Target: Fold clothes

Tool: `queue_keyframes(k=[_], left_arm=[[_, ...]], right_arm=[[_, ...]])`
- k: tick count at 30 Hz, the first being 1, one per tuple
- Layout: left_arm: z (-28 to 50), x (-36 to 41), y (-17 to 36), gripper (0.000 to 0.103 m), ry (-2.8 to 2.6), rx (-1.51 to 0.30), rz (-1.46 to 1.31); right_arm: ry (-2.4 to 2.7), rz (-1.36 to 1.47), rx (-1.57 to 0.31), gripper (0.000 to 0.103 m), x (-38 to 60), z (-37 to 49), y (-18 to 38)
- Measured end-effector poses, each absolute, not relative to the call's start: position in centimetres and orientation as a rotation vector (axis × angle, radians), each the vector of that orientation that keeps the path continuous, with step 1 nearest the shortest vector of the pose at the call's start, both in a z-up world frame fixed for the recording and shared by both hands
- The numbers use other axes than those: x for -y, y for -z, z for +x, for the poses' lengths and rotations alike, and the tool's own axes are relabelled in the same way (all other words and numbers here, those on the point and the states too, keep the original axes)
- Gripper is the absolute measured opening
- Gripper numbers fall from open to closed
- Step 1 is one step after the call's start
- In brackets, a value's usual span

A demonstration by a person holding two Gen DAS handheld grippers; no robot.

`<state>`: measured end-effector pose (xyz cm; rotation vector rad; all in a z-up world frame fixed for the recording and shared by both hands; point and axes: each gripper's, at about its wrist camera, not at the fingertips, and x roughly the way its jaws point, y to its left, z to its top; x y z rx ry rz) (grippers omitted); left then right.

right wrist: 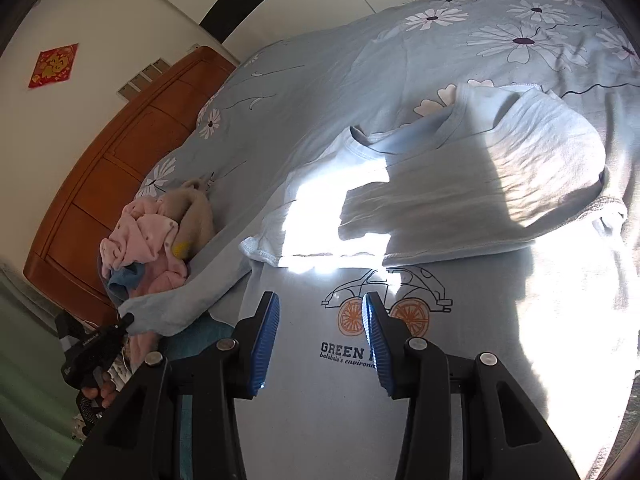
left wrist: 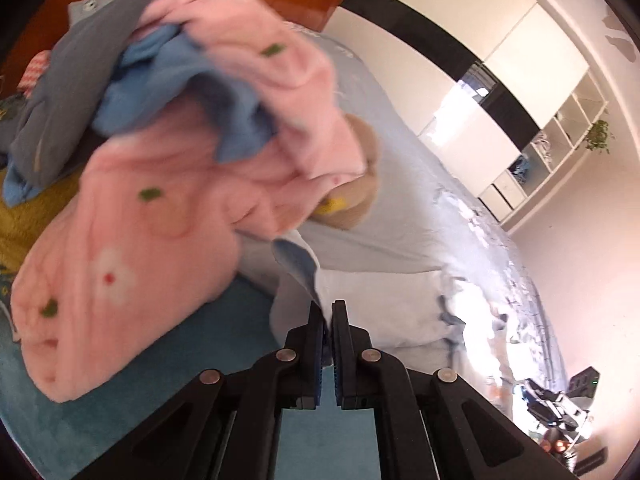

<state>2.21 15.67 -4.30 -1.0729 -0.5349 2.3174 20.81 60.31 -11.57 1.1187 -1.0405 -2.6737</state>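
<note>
Light blue T-shirt [right wrist: 400,360] lies print-up on the bed [right wrist: 320,92], car graphic and "GREEN" text facing up, its upper part already doubled over the chest so the body is shorter. Left claw [left wrist: 327,316] is clamped on a thin edge of that shirt, seen in the right wrist view at the shirt's left corner [right wrist: 132,320] (a sleeve or side hem, cannot tell which), lifted off the bed, likely to carry that side across the middle. Right claw [right wrist: 320,312] hovers over the car print with jaws apart and nothing between the pads, probably placed to pin or catch the fold line. Pink floral garment [left wrist: 132,208] with a blue piece is heaped near the wooden headboard [right wrist: 100,184], beside a beige plush toy [right wrist: 196,216], parked out of the folding area for later.
</note>
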Motion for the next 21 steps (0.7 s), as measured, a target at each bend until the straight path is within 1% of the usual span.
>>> queue_keyframes(k=[5, 8, 10, 12, 15, 21], left_arm=[[2.2, -26.1, -3.1, 0.004, -2.142, 0.439, -0.958], [3.4, -33.6, -5.9, 0.004, -2.041, 0.363, -0.909], [4.1, -38.7, -6.8, 0.004, -2.005, 0.286, -0.894], [5.0, -43.0, -6.6, 0.004, -1.952, 0.238, -0.916], [6.1, -49.2, -4.9, 0.004, -1.875, 0.18, -0.973], [10.3, -59.9, -0.6, 0.004, -1.815, -0.031, -1.047]], right_arm=[[2.705, 1.051, 1.096, 0.045, -63.3, 23.8, 10.6], [2.745, 1.023, 1.12, 0.045, -65.6, 26.1, 10.0], [2.78, 1.0, 1.144, 0.045, -67.2, 27.8, 9.6], [2.819, 0.976, 1.177, 0.045, -68.9, 29.5, 9.4], [2.868, 0.947, 1.235, 0.045, -71.2, 32.0, 9.2], [2.928, 0.926, 1.333, 0.045, -74.2, 36.5, 9.7]])
